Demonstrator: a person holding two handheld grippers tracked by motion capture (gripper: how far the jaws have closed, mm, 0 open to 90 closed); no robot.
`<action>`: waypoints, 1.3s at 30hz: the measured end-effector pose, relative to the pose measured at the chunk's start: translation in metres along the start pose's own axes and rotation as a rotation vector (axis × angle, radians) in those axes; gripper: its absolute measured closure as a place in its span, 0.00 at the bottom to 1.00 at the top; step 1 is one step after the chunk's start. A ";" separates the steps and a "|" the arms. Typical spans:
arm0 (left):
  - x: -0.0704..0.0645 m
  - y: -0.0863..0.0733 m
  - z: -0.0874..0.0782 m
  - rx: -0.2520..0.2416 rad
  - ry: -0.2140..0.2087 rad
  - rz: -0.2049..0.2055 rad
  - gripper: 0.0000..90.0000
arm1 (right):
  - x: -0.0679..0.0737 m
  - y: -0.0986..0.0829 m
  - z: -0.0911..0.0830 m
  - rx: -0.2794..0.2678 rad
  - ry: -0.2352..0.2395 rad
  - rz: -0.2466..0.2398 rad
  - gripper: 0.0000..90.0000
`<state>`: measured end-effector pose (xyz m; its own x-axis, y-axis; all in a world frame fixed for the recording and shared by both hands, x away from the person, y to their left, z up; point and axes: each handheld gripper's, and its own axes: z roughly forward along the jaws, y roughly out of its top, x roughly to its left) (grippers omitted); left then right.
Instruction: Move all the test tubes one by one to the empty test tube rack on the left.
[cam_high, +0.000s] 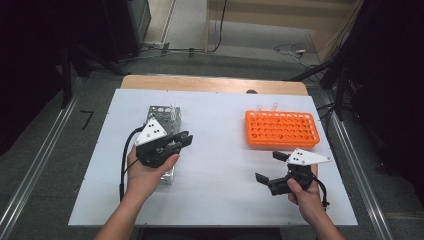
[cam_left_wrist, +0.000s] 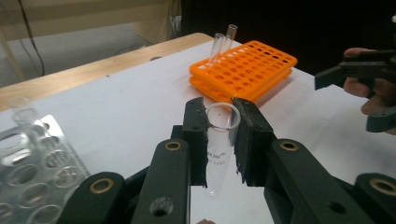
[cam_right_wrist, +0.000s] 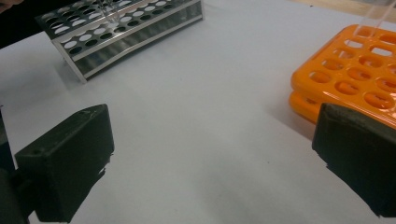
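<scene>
My left gripper hovers over the metal tube rack at the left of the white table, shut on a clear test tube that stands upright between its jaws. The same rack lies at the lower left in the left gripper view, with a clear tube standing in it. An orange tube rack sits at the right with two clear tubes in its far corner. My right gripper rests open near the front right, just in front of the orange rack, nothing between its jaws.
The white sheet covers a wooden table. Bare sheet lies between the two racks. Metal rails run along both sides of the table. Cables lie on the floor beyond the far edge.
</scene>
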<state>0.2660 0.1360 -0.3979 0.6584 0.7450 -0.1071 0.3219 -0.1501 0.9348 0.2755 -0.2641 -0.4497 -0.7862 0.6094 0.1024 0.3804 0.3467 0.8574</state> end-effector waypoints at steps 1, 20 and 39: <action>0.003 0.001 -0.001 0.000 0.007 -0.002 0.85 | -0.001 0.000 -0.001 -0.002 -0.003 0.001 0.00; 0.061 0.029 0.007 0.003 0.140 -0.017 0.85 | -0.026 -0.006 -0.010 -0.022 -0.050 0.047 0.00; 0.087 0.021 0.036 0.069 0.248 -0.026 0.85 | -0.027 -0.008 -0.010 -0.022 -0.050 0.053 0.00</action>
<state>0.3543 0.1749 -0.3999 0.4652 0.8845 -0.0360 0.3875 -0.1668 0.9067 0.2887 -0.2904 -0.4544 -0.7396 0.6617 0.1229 0.4096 0.2976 0.8624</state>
